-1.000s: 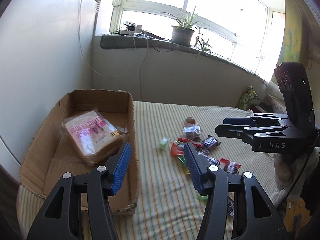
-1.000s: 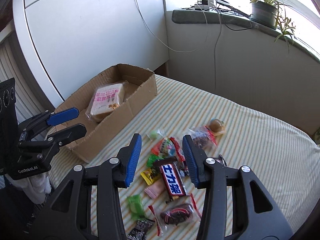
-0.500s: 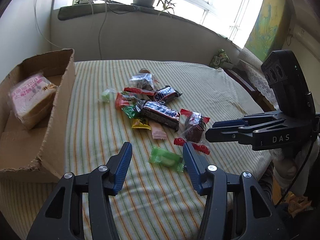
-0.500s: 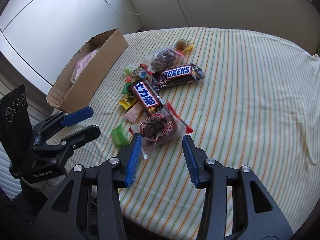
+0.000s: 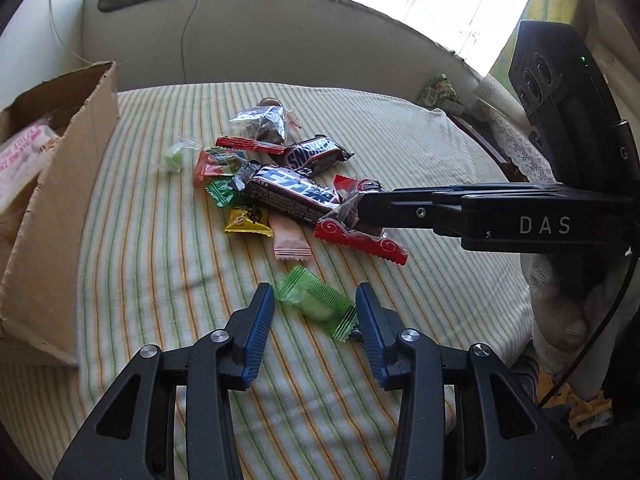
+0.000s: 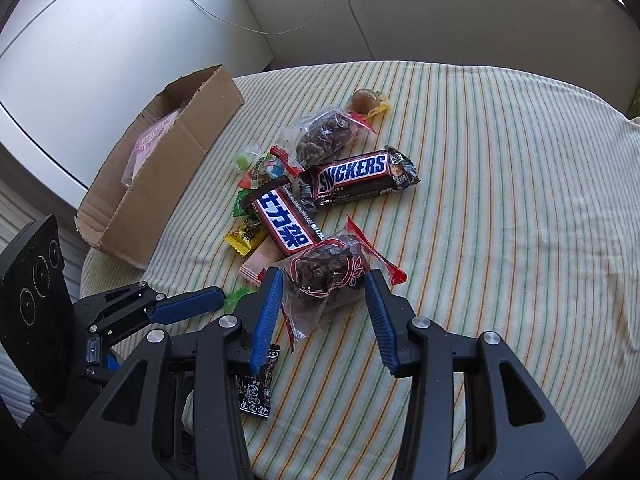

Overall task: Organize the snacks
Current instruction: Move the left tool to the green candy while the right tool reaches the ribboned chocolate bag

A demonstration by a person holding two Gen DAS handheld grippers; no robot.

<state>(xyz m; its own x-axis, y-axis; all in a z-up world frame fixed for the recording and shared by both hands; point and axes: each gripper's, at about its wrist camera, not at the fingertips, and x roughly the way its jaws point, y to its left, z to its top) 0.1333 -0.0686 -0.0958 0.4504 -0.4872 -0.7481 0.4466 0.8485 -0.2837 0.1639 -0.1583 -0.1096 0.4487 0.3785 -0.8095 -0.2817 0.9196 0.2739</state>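
A: Your left gripper (image 5: 315,307) has its jaws apart around the green candy (image 5: 316,303), near the bed's front edge.

B: And the right gripper (image 6: 325,293)?

A: Its jaws are apart too, flanking the clear bag of dark snacks (image 6: 326,276). The other snacks lie mid-bed; the cardboard box (image 6: 160,168) sits at your left edge, holding the bread packet (image 5: 18,160).

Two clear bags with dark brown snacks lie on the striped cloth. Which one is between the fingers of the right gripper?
The near bag, red-trimmed, sits between the open right gripper. The other bag lies farther off, beyond the Snickers bar.
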